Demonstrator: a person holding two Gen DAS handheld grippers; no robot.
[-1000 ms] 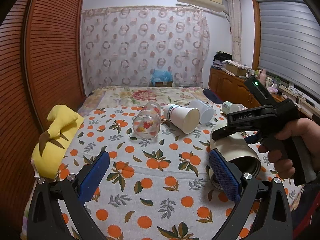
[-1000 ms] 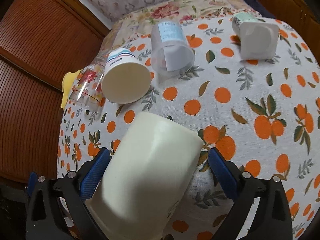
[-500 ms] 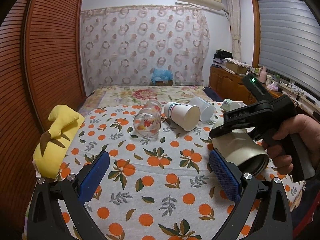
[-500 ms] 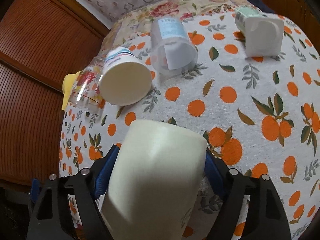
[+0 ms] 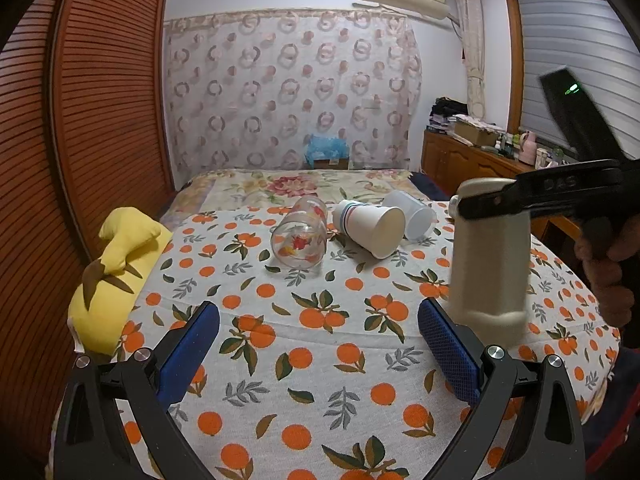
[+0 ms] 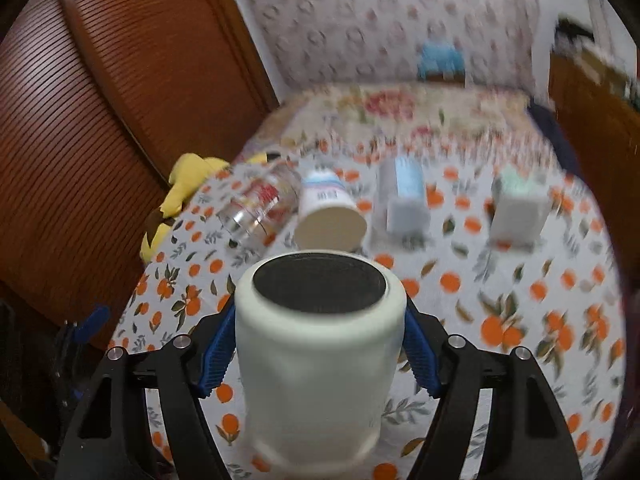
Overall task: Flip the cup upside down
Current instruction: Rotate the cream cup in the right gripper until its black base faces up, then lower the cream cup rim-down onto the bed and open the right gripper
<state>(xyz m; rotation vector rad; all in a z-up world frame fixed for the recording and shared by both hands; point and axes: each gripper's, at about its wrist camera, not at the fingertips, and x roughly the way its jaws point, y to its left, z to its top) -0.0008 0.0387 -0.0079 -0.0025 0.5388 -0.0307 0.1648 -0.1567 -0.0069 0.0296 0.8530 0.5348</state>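
- Step: mid-flip. R gripper point(image 6: 320, 320) has its jaws clamped on the cream cup point(image 5: 488, 264), one blue pad on each side of the body. The cup is carried over the bed point(image 5: 320, 360), near its R side, and looks clear of the sheet. Contact at the lower end can't be confirmed, since the L gripper's finger hides part of it.
- L gripper point(image 5: 318, 312): jaws wide apart, nothing btwn them. It hovers low over the orange-print sheet and has no part in the grasp.
- Cup axis: long axis approx vertical in the L wrist view, w/ little tilt. The wider, lipped end points down and the rounded, narrower end is up, where the jaws grip.
- R wrist view shows a dark round face w/ a cream ring on the upper end. It reads as the base rather than the mouth, so prob. mouth-down already, but the blur leaves that unsure.
- Next move: bring it straight down, keep the axis plumb, seat the lower rim flat on the sheet, then open the jaws. The bedding is soft, so a tilted landing could tip it.
- Drop zone: stay well apart from the glass tumbler point(image 5: 298, 240), paper cup point(image 5: 372, 228) and clear plastic cup point(image 5: 412, 212), all lying on their sides further back.
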